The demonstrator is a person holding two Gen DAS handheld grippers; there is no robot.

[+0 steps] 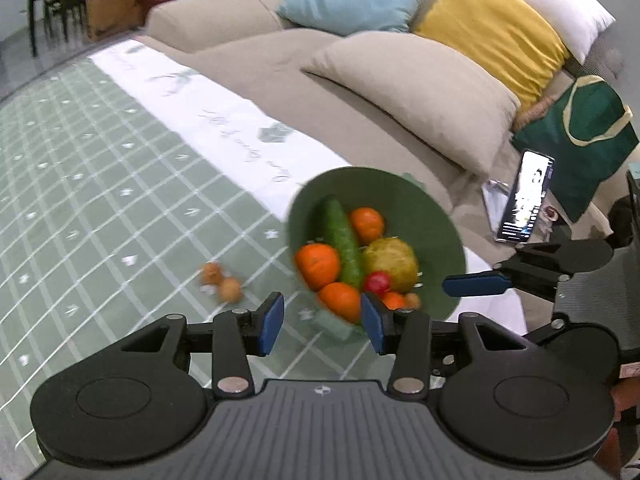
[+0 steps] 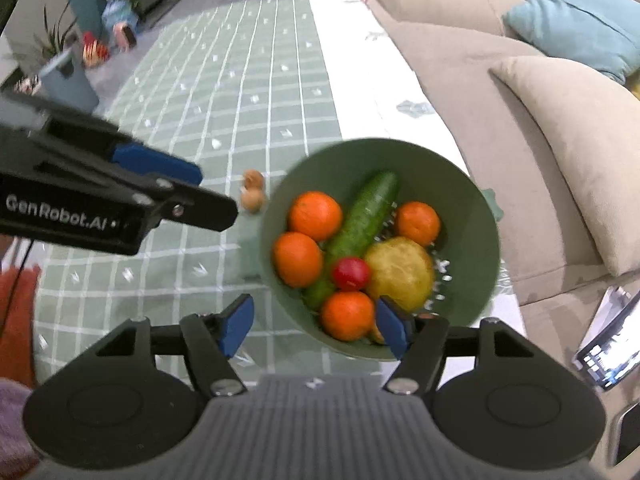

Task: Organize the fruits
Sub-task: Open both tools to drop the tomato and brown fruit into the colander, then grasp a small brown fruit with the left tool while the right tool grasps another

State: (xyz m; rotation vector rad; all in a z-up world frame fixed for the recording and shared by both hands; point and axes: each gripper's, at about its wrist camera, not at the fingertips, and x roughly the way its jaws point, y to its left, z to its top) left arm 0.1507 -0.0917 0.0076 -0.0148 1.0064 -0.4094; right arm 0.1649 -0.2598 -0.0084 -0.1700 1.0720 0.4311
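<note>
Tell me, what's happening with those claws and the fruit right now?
Left gripper and right gripper open, empty. Green bowl full of produce. Two small brown fruits left on the tablecloth.

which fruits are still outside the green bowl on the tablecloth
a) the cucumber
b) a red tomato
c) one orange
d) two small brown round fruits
d: two small brown round fruits lie together on the checked tablecloth beside the green bowl, while the oranges, cucumber and small red fruit all sit inside it.
</note>
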